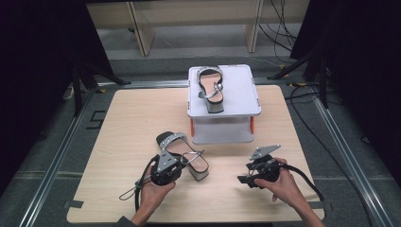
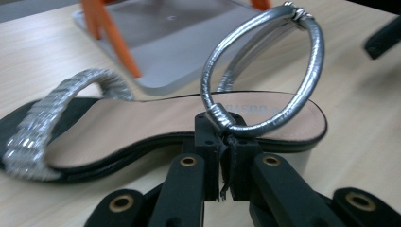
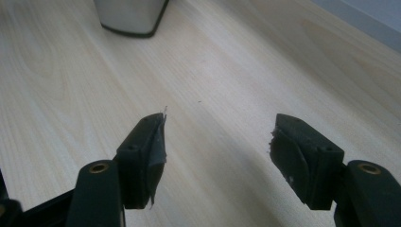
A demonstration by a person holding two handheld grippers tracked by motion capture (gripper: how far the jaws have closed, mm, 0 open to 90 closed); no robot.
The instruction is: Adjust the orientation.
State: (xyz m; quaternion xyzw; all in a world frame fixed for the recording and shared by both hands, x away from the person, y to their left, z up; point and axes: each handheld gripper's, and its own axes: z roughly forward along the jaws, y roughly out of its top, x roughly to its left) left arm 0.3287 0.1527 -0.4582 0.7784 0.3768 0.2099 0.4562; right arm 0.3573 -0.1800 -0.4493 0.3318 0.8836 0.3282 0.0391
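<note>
The high view shows a pair of sandals split between two places: one sandal (image 1: 211, 89) is already set on the white raised platform (image 1: 246, 82) at the far side of the wooden table (image 1: 118, 142), while the second sandal (image 1: 183, 153) lies on the tabletop just in front of it. The work is judged about half done; the second sandal is yet to be lifted up beside the first. In the left gripper view, the left gripper (image 2: 226, 142) is seen clamped tight on the silver ankle strap (image 2: 265, 75) of that sandal, where the loop meets the heel end. The rhinestone toe band (image 2: 52, 118) sits well clear of the jaws. Dark lettering is printed on the tan insole behind the strap, but it is half hidden and cannot be read with confidence. The right gripper (image 3: 217, 146) is held apart over bare wood, jaws partly spread and nothing between them.
</note>
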